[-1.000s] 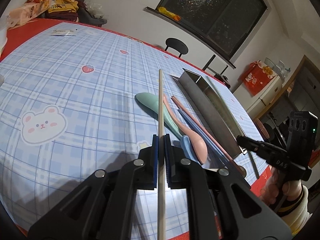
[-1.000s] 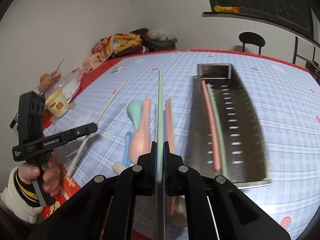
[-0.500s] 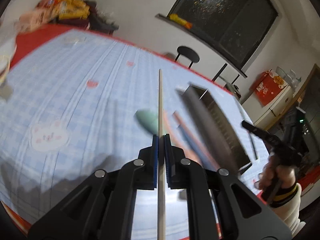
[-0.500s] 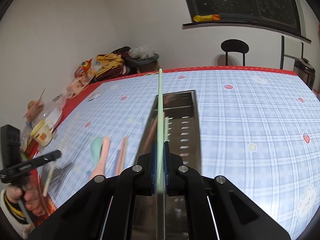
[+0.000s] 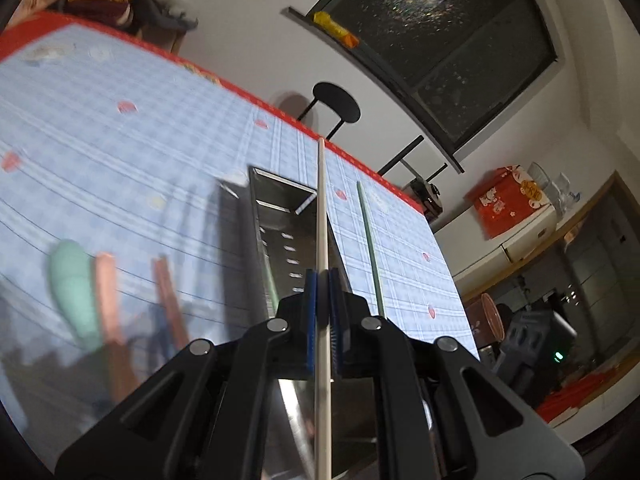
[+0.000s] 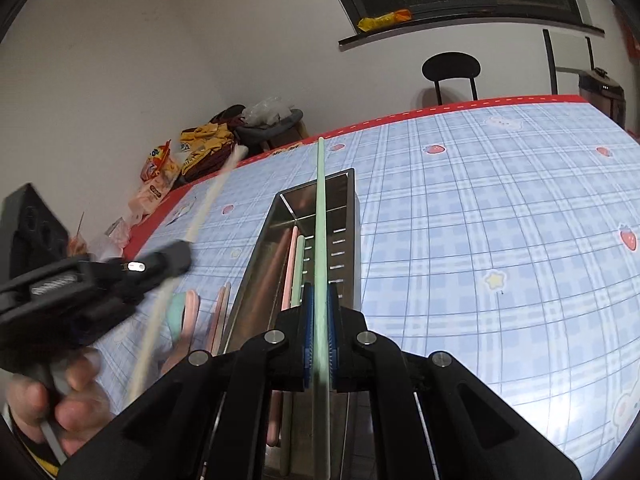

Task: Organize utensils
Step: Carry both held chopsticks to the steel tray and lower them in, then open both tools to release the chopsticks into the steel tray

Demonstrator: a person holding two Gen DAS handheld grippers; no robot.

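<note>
Pinching a cream chopstick [image 5: 322, 216], the left tool [image 5: 322, 316] overhangs the steel tray [image 5: 280, 216].

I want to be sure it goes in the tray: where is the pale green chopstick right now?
In the right wrist view the pale green chopstick is clamped in the right hand-held gripper, pointing along and above the long steel tray.

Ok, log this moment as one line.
left gripper: shut on cream chopstick | right gripper: shut on green chopstick | both over metal tray | spoons on table
</note>
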